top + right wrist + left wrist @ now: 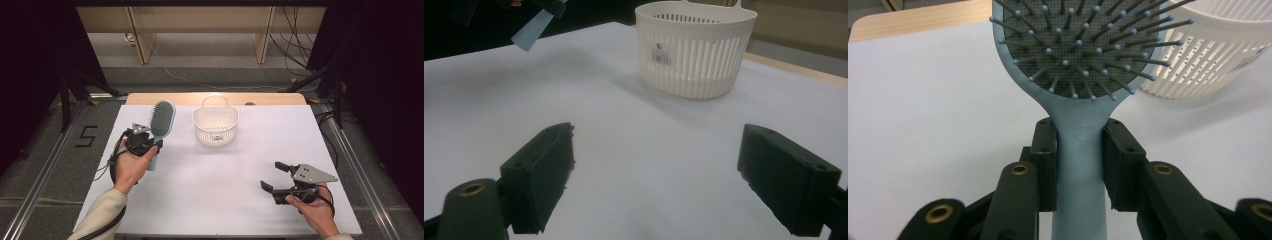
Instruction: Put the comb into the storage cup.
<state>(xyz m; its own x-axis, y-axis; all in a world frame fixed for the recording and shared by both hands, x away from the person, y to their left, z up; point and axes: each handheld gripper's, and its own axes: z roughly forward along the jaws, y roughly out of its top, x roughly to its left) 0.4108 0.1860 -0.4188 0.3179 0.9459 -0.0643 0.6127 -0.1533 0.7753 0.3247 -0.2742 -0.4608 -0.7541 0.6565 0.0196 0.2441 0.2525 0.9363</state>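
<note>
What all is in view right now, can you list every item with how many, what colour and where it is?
hairbrush: one, light blue with a dark grey bristle pad, held by its handle above the left side of the table, head pointing away from the person.
basket: one, white slotted plastic with a loop handle, standing upright at the far middle of the table, a barcode label on its side.
table: one, white top with a wooden far edge.
left gripper: one, black, jaws shut on the hairbrush handle.
right gripper: one, black with a grey plate, jaws open with nothing between them, near right of the table.
hands: two, one holding each gripper, a cream sleeve on the left.
</note>
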